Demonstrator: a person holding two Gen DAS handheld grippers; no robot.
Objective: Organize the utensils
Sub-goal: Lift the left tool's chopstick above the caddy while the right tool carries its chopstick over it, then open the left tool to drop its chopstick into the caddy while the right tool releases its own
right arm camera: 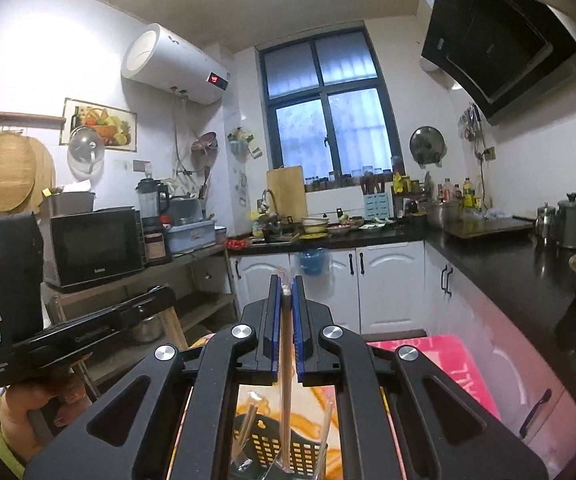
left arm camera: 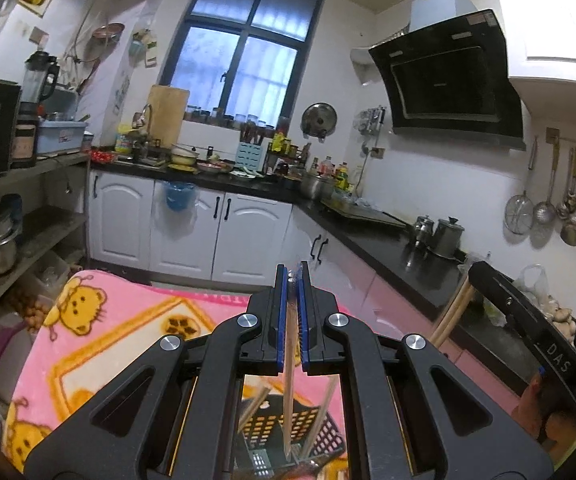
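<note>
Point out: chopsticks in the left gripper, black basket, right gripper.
chopsticks (left arm camera: 289, 400), left wrist view, on the shaft below the pads.
black basket (left arm camera: 320, 436), left wrist view, on its perforated side wall.
right gripper (right arm camera: 287, 292), right wrist view, midway between the fingertips, shut on wrapped chopsticks.

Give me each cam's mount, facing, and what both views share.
Left wrist: on the left gripper, facing the window wall; gripper shut on wrapped chopsticks, right gripper at right edge.
Right wrist: on the right gripper, same facing; shut on chopsticks, left gripper and hand at left.
Shared: window, black basket on pink blanket, range hood.
</note>
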